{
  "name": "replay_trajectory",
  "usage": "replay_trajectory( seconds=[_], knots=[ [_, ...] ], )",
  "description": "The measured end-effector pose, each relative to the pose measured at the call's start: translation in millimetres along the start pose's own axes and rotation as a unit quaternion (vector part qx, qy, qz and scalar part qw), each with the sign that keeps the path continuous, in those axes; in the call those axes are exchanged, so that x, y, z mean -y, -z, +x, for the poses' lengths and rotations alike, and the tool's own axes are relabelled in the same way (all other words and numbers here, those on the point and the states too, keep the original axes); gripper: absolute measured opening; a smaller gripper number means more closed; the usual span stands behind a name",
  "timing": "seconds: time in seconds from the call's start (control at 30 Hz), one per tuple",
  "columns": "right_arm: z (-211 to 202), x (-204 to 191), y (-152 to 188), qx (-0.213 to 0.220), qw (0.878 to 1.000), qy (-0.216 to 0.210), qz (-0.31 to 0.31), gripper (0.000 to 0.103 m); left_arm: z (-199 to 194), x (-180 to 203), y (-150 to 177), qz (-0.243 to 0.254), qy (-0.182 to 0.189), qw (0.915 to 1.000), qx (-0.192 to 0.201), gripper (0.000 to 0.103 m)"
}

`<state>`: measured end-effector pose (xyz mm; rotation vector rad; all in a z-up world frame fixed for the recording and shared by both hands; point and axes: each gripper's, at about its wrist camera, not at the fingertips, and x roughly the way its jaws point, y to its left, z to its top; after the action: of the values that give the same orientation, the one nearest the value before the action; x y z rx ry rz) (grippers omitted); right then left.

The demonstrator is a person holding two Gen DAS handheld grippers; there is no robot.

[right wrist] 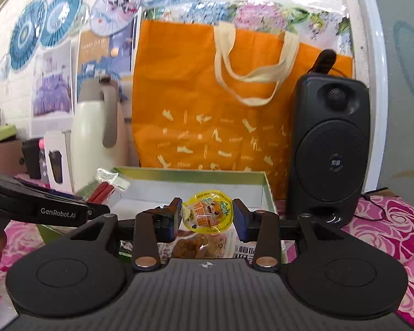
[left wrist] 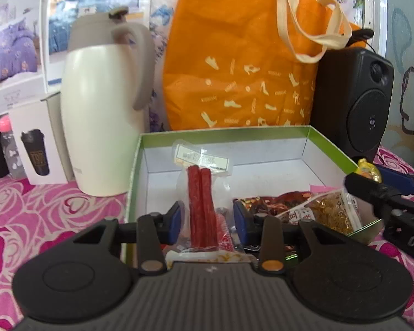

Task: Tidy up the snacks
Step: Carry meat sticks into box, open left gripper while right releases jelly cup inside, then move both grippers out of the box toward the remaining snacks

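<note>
A green-rimmed white box (left wrist: 328, 144) sits on the pink rose cloth. My left gripper (left wrist: 208, 222) has its jaws apart around a clear pack of red sausage sticks (left wrist: 201, 204) that stands tilted over the box; the blue pads do not touch it. Several snack packs (left wrist: 303, 209) lie in the box's near right part. My right gripper (right wrist: 208, 218) has its jaws apart around a yellow round snack pack (right wrist: 207, 211), over the box (right wrist: 267, 190). The sausage pack (right wrist: 105, 189) and left gripper (right wrist: 96, 209) show at the left of the right wrist view.
A cream thermos jug (left wrist: 102, 121), an orange tote bag (left wrist: 234, 63) and a black speaker (left wrist: 356, 102) stand behind the box. A white cup carton (left wrist: 38, 146) and a small bottle (left wrist: 9, 146) stand at the left.
</note>
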<state>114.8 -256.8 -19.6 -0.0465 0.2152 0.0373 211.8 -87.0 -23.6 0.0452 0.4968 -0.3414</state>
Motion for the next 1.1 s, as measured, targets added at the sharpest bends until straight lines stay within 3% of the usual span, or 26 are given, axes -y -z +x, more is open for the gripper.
replay_trajectory(
  seconds=[0.17,0.53,0.83,1.0,1.1],
  knots=[
    [20.0,-1.2,3.6,-0.021,1.0,0.001,-0.004,0.07,12.9,0.5,6.8,0.005,-0.004,0.9999,-0.01,0.042],
    [26.8,4.1,4.7,-0.035,0.999,-0.007,0.017,0.09,12.4,-1.0,6.8,0.014,-0.02,0.9997,-0.006,0.06],
    [-13.3,11.0,0.0,-0.022,0.997,-0.042,0.056,0.096,-33.7,-6.1,6.9,0.03,-0.041,0.9985,0.023,0.069],
    [-42.7,12.3,5.3,-0.036,0.992,-0.095,0.077,0.097,-68.0,-10.6,19.3,0.03,-0.019,0.9992,0.017,0.075],
    [-49.5,8.1,11.7,-0.06,0.99,-0.104,0.075,0.1,-76.2,-8.5,32.9,0.032,0.009,0.9995,-0.003,0.081]
  ],
)
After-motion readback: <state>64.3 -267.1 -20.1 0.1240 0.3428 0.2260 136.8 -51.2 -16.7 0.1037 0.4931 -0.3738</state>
